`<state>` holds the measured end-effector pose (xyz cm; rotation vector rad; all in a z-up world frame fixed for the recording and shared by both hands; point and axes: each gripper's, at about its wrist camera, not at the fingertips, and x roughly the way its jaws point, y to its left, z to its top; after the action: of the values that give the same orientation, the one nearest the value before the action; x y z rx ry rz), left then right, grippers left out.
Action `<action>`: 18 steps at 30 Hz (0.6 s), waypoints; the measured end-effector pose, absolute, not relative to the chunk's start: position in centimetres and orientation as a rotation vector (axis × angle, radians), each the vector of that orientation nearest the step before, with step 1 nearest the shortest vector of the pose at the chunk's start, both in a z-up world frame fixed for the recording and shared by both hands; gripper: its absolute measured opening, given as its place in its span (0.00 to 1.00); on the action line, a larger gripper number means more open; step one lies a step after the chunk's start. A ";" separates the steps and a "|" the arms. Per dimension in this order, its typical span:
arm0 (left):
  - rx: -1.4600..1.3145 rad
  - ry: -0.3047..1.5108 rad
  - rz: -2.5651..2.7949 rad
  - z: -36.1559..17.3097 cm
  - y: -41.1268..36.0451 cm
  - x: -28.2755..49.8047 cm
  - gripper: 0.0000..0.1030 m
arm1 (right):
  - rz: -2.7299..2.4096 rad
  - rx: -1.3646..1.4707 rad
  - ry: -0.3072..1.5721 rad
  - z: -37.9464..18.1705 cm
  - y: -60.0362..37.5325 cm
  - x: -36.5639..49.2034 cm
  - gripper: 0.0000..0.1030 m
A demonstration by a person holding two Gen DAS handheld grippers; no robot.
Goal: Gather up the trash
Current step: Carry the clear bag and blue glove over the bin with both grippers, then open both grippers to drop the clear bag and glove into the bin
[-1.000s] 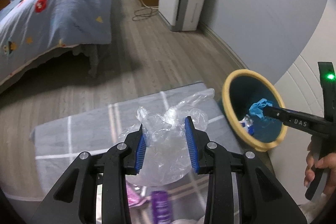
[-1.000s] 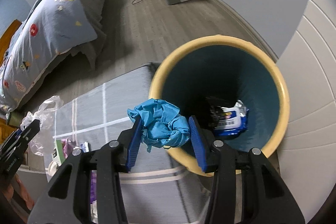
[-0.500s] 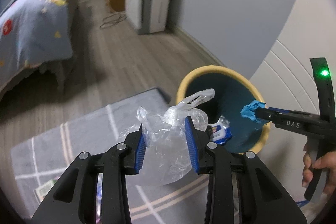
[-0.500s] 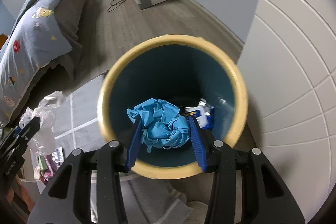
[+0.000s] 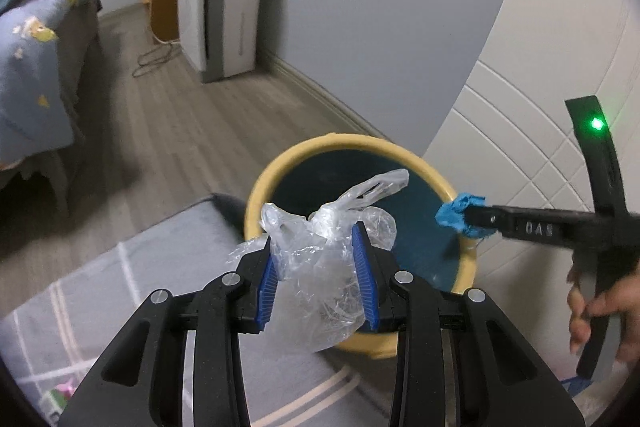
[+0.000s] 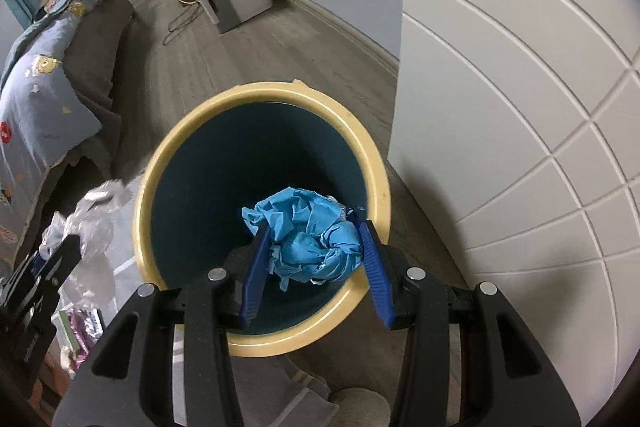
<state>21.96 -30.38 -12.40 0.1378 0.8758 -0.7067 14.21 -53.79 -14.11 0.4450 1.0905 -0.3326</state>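
Note:
My left gripper (image 5: 316, 245) is shut on a crumpled clear plastic bag (image 5: 320, 267), held above the near rim of the trash bin (image 5: 352, 143), a dark teal bucket with a yellow rim. My right gripper (image 6: 310, 233) is shut on a crumpled blue wad (image 6: 304, 231) and hangs over the bin's mouth (image 6: 208, 187), toward its right side. In the left wrist view the right gripper (image 5: 466, 217) reaches in from the right with the blue wad (image 5: 458, 213) at the bin's right rim. In the right wrist view the left gripper (image 6: 60, 247) and its plastic bag (image 6: 92, 219) sit left of the bin.
A grey rug with pale stripes (image 5: 100, 287) lies left of the bin, with small packets (image 6: 80, 323) on it. A white panelled door (image 6: 520, 107) stands right of the bin. A bed with a blue quilt (image 5: 28, 67) and a white appliance (image 5: 220, 7) stand beyond, across wood floor.
Both grippers moved right toward the bin with their loads. The bag now hangs over the bin's near rim, and the blue wad has shifted toward the bin's right side.

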 end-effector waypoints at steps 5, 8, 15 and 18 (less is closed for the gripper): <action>0.215 0.884 -0.722 -13.3 -33.5 22.2 0.34 | -0.346 0.484 1.092 -14.6 -54.8 14.1 0.43; 0.181 0.892 -0.720 -13.0 -33.7 22.4 0.34 | -0.355 0.497 1.095 -15.0 -55.4 14.1 0.43; 0.177 0.915 -0.705 -13.1 -33.5 23.2 0.35 | -0.350 0.531 1.074 -15.1 -55.9 14.2 0.43; 0.156 0.904 -0.716 -12.8 -33.5 23.1 0.38 | -0.340 0.518 1.071 -15.0 -55.6 14.2 0.44</action>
<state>23.09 -33.46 -12.82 0.1563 0.9038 -0.7163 14.22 -55.62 -14.98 0.5182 1.0712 -0.3400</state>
